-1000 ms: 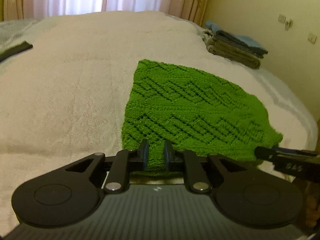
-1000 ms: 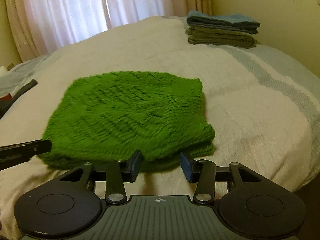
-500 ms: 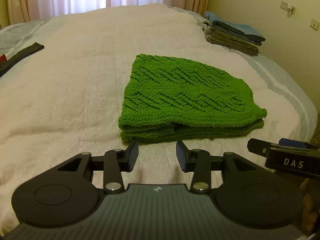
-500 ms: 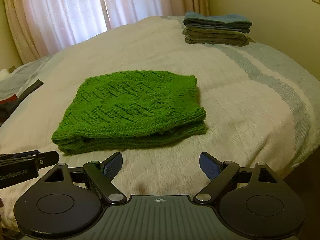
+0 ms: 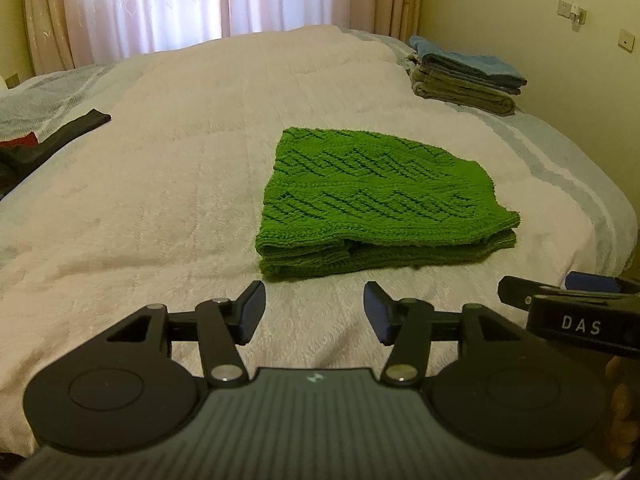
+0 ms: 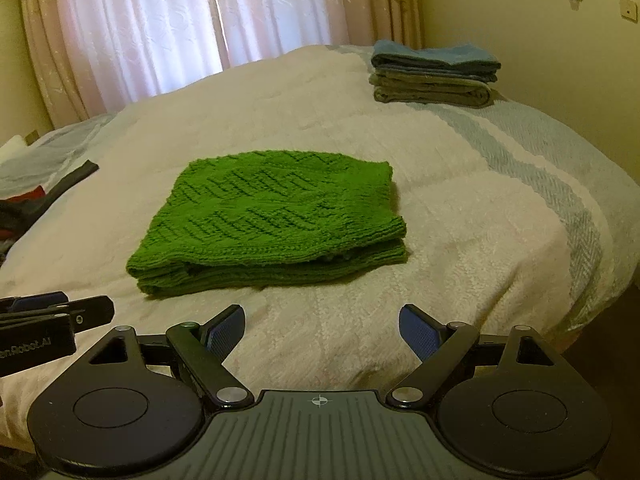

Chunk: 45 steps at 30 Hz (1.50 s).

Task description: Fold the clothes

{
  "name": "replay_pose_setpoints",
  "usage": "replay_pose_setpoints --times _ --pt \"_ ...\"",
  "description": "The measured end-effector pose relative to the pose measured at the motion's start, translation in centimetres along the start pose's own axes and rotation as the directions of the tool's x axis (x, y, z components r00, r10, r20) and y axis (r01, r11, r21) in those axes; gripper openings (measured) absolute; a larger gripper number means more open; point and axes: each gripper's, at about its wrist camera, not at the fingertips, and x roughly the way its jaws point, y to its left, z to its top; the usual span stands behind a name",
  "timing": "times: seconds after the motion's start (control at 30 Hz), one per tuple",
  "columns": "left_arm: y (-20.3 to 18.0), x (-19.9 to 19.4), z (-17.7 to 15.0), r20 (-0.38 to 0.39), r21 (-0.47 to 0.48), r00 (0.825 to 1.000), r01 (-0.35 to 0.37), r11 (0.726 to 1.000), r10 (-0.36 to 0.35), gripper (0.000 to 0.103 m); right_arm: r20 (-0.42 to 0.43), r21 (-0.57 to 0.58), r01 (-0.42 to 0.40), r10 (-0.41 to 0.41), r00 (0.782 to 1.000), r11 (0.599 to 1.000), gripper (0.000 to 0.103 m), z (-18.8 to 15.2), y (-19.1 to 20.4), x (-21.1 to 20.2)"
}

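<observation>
Folded green knit garment lying flat in layers on the pale bedspread, near the bed's front edge, touched by neither tool. Just short of its near edge, left gripper held low and level over the bedspread with fingers spread apart and empty; alongside, right gripper at like height, fingers spread wider still, likewise empty. Farther off, stack of folded blue and grey clothes at the far right corner by the wall, dark clothing at the left edge, curtains behind.
</observation>
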Motion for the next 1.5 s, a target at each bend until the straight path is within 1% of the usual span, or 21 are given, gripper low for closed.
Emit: replay_pose_setpoints --times 0.23,0.33,0.4,0.43,0.47,0.5,0.53,0.57,0.63,0.83,0.87,0.9,1.0,1.13,1.17,1.27,1.3,1.33,1.4,1.43,1.5 --pt "0.2 -1.2 -0.4 0.019 0.001 1.000 0.007 1.000 -0.007 0.052 0.033 0.018 -0.028 0.028 0.999 0.999 0.087 -0.3 -0.4 -1.1" --pt "0.6 -1.3 -0.5 0.021 -0.008 0.999 0.025 1.000 -0.025 0.052 0.055 0.081 -0.059 0.055 0.997 0.995 0.087 0.1 -1.8 -0.7" --pt "1.0 -1.0 -0.5 0.024 -0.017 0.999 0.037 0.999 -0.037 0.052 0.089 0.174 -0.122 0.108 0.990 0.977 0.086 0.6 -3.6 0.0" --pt "1.2 -0.9 -0.5 0.025 -0.023 0.999 0.043 0.999 -0.043 0.052 0.106 0.260 -0.182 0.160 0.981 0.948 0.086 0.9 -5.1 0.8" --pt "1.5 -0.6 -0.5 0.024 -0.029 0.999 0.048 0.998 -0.048 0.052 0.118 0.351 -0.237 0.209 0.971 0.906 0.076 1.0 -6.4 1.8" --pt "1.8 -0.2 -0.5 0.021 -0.037 0.998 0.052 0.998 -0.051 0.052 0.132 0.438 -0.288 0.256 0.958 0.851 0.059 1.1 -7.7 2.8" --pt "2.1 0.2 -0.4 0.018 -0.045 0.998 0.056 0.997 -0.055 0.052 0.148 0.517 -0.329 0.296 0.944 0.790 0.053 1.1 -8.9 4.0" --pt "2.4 0.6 -0.4 0.015 -0.053 0.998 0.059 0.997 -0.059 0.052 0.165 0.601 -0.363 0.334 0.928 0.712 0.050 1.0 -10.2 5.5" --pt "3.0 1.6 -0.3 0.004 -0.073 0.998 0.067 0.995 -0.067 0.052 0.183 0.711 -0.377 0.360 0.915 0.594 0.050 0.7 -12.1 8.0" --pt "4.0 4.2 0.6 -0.012 -0.098 0.997 0.075 0.992 -0.077 0.052 0.221 0.806 -0.367 0.338 0.915 0.464 0.050 0.9 -14.2 12.2" --pt "4.1 4.5 0.7 -0.012 -0.103 0.997 0.080 0.991 -0.082 0.052 0.217 0.813 -0.361 0.338 0.916 0.457 0.045 0.8 -14.3 12.9" --pt "4.2 4.9 0.9 -0.012 -0.108 0.996 0.085 0.991 -0.087 0.052 0.212 0.819 -0.355 0.338 0.917 0.451 0.014 0.8 -14.5 13.6" --pt "4.5 5.8 1.2 -0.011 -0.117 0.995 0.101 0.988 -0.103 0.052 0.246 0.791 -0.391 0.341 0.907 0.471 0.004 0.7 -14.5 13.2" --pt "5.1 6.7 1.0 -0.005 -0.119 0.992 0.128 0.985 -0.130 0.042 0.214 0.672 -0.356 0.290 0.933 0.650 0.003 0.9 -13.4 10.9" --pt "5.3 6.9 0.9 -0.006 -0.122 0.990 0.138 0.983 -0.139 0.039 0.167 0.670 -0.314 0.276 0.947 0.673 0.003 0.6 -13.5 11.7" --pt "6.1 7.7 1.1 -0.007 -0.150 0.987 0.156 0.976 -0.159 0.039 0.134 0.683 -0.281 0.262 0.956 0.675 0.004 -0.2 -13.6 12.8" --pt "6.5 7.9 1.2 -0.004 -0.164 0.986 0.166 0.972 -0.169 0.039 0.135 0.650 -0.278 0.253 0.958 0.708 0.005 0.2 -13.3 12.5" --pt "6.9 8.0 1.4 0.004 -0.181 0.983 0.180 0.967 -0.182 0.040 0.135 0.612 -0.274 0.243 0.961 0.742 0.011 0.6 -12.9 12.1" --pt "8.1 8.3 1.9 0.026 -0.220 0.978 0.209 0.953 -0.209 0.042 0.127 0.554 -0.253 0.220 0.967 0.793 0.057 1.3 -12.4 11.3" --pt "8.8 8.6 2.2 0.038 -0.244 0.975 0.222 0.944 -0.220 0.046 0.136 0.540 -0.259 0.221 0.966 0.801 0.062 1.6 -12.6 11.0" --pt "10.3 9.5 3.0 0.060 -0.291 0.968 0.251 0.923 -0.244 0.053 0.157 0.515 -0.275 0.227 0.961 0.812 0.064 2.1 -13.1 10.2"
